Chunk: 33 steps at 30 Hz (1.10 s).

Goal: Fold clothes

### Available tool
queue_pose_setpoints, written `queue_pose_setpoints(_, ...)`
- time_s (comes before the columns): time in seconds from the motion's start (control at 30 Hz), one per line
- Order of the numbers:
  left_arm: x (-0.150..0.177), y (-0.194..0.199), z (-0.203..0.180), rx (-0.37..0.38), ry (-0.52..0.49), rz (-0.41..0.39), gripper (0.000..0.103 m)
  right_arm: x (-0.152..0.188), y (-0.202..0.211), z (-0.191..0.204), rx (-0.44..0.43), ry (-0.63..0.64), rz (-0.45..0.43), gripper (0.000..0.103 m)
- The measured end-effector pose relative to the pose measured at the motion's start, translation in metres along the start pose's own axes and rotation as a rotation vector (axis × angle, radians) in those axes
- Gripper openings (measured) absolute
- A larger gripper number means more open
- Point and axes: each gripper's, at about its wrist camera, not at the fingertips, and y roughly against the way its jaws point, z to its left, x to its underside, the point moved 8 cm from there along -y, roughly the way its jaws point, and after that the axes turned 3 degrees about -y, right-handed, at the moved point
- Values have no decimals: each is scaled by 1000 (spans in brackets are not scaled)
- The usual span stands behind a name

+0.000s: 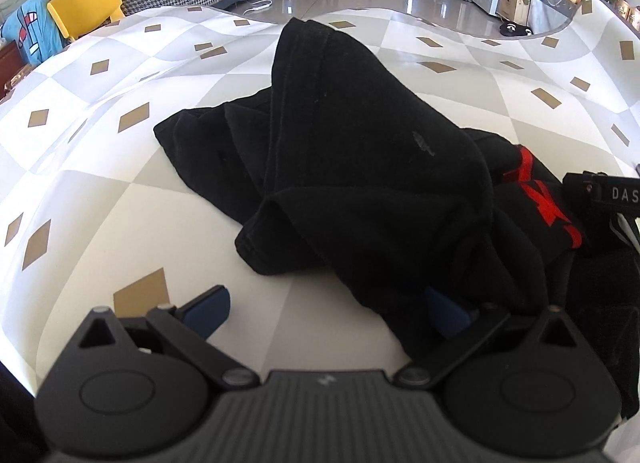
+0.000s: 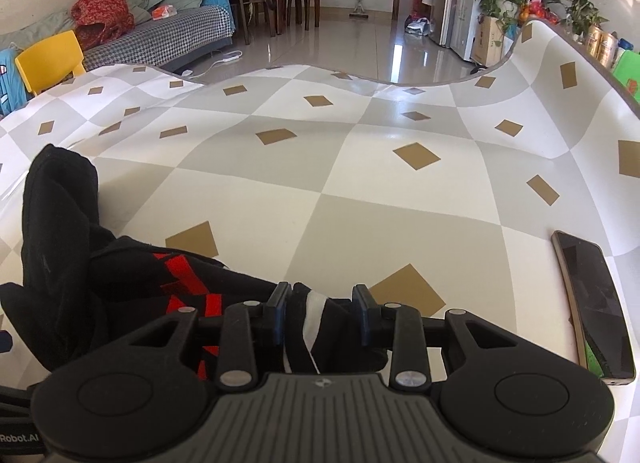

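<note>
One black cotton garment with red print (image 1: 360, 167) lies bunched, not flat, on the chequered grey-and-white tablecloth (image 2: 360, 191). The right gripper (image 2: 322, 317) is clamped on a fold near its edge; the left gripper (image 1: 324, 313) stands wide apart, one finger possibly under cloth. Folding remains unfinished.

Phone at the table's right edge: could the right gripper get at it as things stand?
Probably not yet. The right gripper is shut on the black garment, so it would have to let go first. Otherwise the tablecloth between it and the phone is bare.
</note>
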Motion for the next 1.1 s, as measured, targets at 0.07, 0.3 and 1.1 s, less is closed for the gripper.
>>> queue_pose_setpoints(0.07,-6,10,2,-7,0,-51,103,-7,11,6,-45,1,-39,33)
queue_pose_setpoints(0.3,-19,32,29,-56,94,-134,103,-18,36,39,-250,16,-101,35)
queue_pose_setpoints(1.1,-16,19,83,-155,305,-72,103,-2,20,121,-441,172,-134,44)
